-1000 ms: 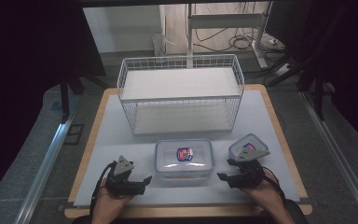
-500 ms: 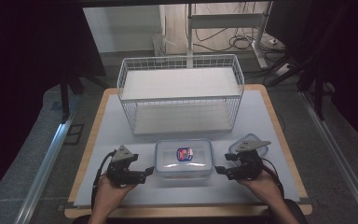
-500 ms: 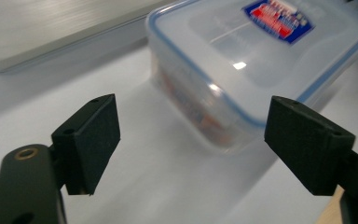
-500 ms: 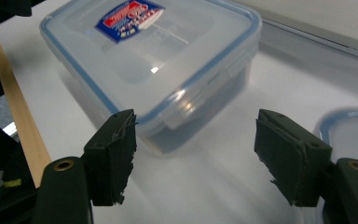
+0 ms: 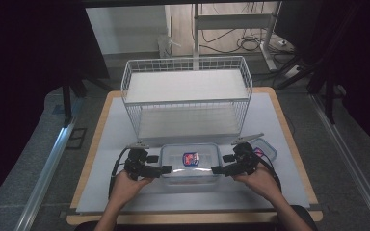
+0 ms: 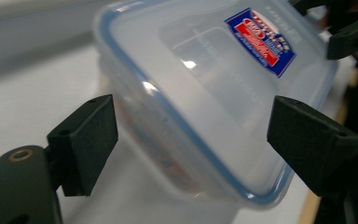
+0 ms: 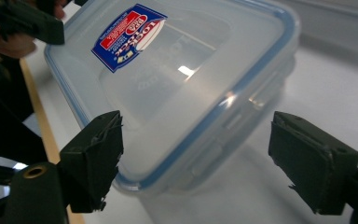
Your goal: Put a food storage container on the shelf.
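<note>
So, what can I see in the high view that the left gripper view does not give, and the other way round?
High view alone: the white wire basket behind the container, a second lid by the right gripper, and the table's wooden edge. Left gripper view alone: the lid's blue seal line up close, between the open left gripper jaws. Both: the clear container with its red and blue label.

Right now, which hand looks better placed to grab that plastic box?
Probably neither alone. The left gripper and right gripper sit open at opposite ends of the lidded container, equally close, so a two-handed lift looks likely.
</note>
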Demonstrator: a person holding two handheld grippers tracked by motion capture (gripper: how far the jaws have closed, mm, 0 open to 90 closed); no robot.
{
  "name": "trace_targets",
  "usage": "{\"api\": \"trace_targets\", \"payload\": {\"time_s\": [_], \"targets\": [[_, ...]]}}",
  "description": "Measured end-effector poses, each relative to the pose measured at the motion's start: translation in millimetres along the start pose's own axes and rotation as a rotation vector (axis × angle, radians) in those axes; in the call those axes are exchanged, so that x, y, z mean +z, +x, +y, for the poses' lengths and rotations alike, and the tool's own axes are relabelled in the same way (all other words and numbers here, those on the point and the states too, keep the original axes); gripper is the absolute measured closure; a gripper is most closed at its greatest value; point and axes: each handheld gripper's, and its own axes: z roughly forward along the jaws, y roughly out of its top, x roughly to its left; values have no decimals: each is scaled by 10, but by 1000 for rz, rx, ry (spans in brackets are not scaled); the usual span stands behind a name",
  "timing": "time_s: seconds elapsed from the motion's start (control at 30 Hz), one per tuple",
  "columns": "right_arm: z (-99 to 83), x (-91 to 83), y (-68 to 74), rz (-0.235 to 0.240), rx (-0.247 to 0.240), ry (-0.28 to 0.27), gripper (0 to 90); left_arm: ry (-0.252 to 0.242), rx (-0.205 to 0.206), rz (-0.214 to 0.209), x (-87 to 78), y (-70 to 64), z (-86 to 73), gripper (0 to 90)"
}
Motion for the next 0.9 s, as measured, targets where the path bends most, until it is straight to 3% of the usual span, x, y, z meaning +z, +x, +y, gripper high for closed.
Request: {"api": "trace_targets", "payload": {"time_s": [0.1, 0.23, 0.27, 0.4, 0.47, 0.53, 0.57, 0.63, 0.8, 0.9], "targets": [[39, 68, -21, 33, 39, 22, 145, 13, -29, -37, 52, 49, 8, 124], [63, 94, -50, 43, 70, 35, 139, 22, -89, -92, 107, 107, -4, 108], [66, 111, -75, 67, 96, 43, 147, 24, -94, -96, 107, 113, -5, 104], [85, 123, -70, 63, 100, 48, 147, 21, -81, -81, 58, 89, -3, 169], [83, 119, -67, 79, 104, 56, 164, 16, -95, -83, 19, 92, -8, 202], [75, 95, -58, 77, 112, 49, 213, 3, -101, -94, -23, 104, -18, 257], [70, 35, -77, 84, 125, 23, 295, -10, -100, -100, -72, 101, -25, 320], [64, -15, -97, 97, 125, 6, 345, -14, -96, -100, -88, 92, -31, 353], [48, -52, -82, 102, 121, -5, 394, -36, -90, -104, -139, 68, -75, 391], [2, -106, -100, 133, 137, -28, 449, -60, -92, -126, -174, 77, -129, 451]]}}
